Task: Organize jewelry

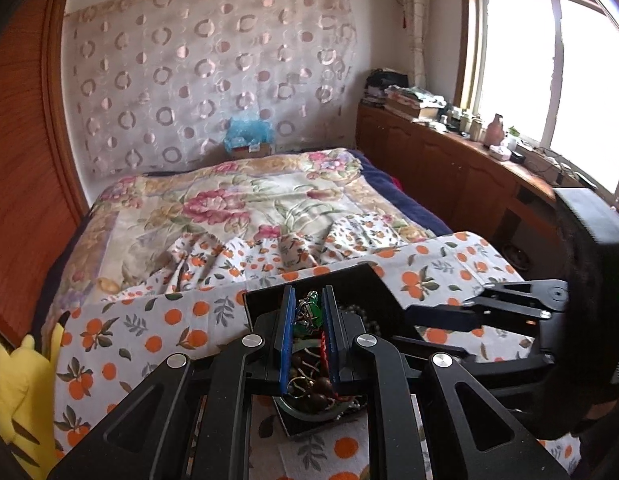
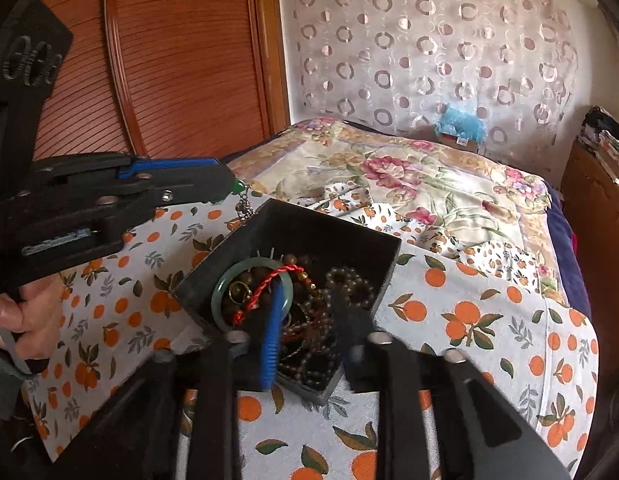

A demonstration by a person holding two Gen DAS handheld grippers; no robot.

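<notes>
The left gripper [image 2: 239, 189] pinches a green pendant [image 1: 311, 309] just above the far-left rim of the black box [image 2: 349, 240] on the bed. The right gripper [image 2: 309, 340], fingers spread and seemingly empty, hovers over the box's near side.

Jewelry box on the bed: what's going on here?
A person is sorting jewelry with a handheld gripper in each hand. The left gripper is shut on a small green pendant with a metal chain dangling from it, held just above the back corner of the black box. The right gripper hangs open over the box with nothing between its pads. Inside lie a green bangle, a red cord and dark bead strings. The box sits on an orange-print cloth.
</notes>
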